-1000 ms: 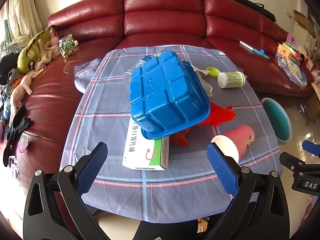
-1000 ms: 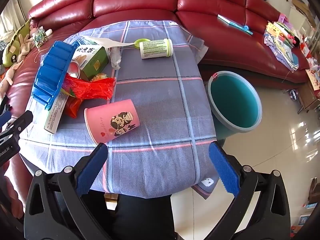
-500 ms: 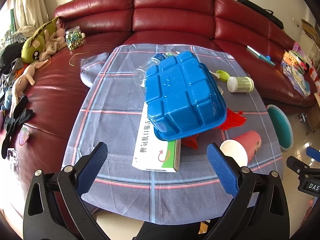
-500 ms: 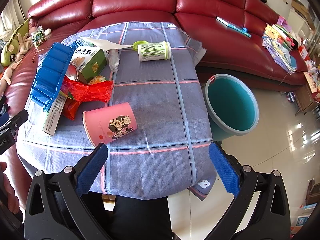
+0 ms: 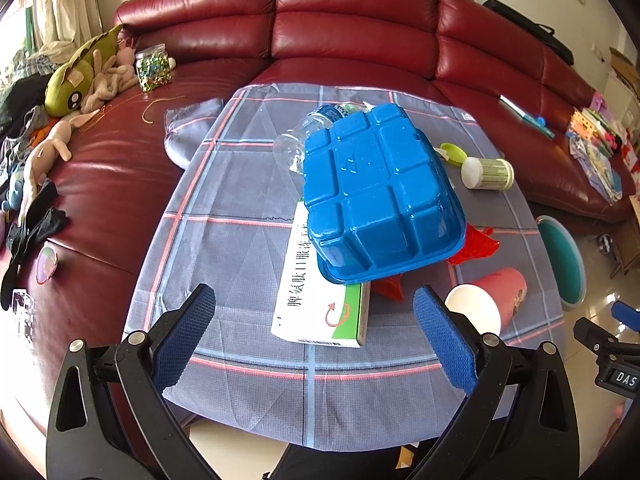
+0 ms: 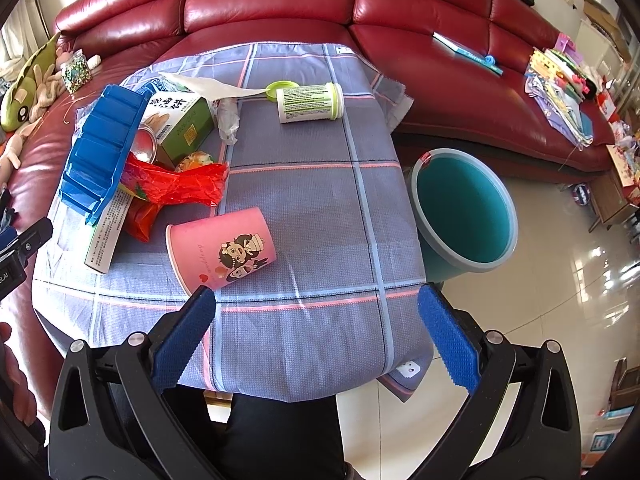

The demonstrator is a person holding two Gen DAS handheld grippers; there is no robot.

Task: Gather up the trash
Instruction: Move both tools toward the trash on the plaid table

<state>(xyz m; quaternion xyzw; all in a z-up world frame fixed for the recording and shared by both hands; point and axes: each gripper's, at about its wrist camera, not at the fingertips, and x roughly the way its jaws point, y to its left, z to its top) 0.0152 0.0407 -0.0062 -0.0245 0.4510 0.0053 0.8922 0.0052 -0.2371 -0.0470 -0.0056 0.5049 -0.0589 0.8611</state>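
Trash lies on a table with a checked cloth (image 5: 240,240). An upturned blue plastic tray (image 5: 380,196) rests on a white and green box (image 5: 324,304), with a red wrapper (image 6: 176,184), a clear bottle (image 5: 304,140) and a green carton (image 6: 180,120) around it. A pink paper cup (image 6: 222,246) lies on its side near the front edge. A green-labelled jar (image 6: 310,102) lies at the back. A teal bin (image 6: 464,208) stands on the floor right of the table. My left gripper (image 5: 312,320) is open before the box. My right gripper (image 6: 316,328) is open, just in front of the cup.
A red leather sofa (image 5: 352,40) wraps around the table's back and sides. Plush toys (image 5: 80,80) and a jar lie on its left seat, books and papers (image 6: 560,80) on its right. Glossy tiled floor (image 6: 560,300) is to the right.
Both grippers have shifted a little: the left view has swung rightward over the table, and the right gripper has come closer to the pink cup. Nothing on the table has moved.
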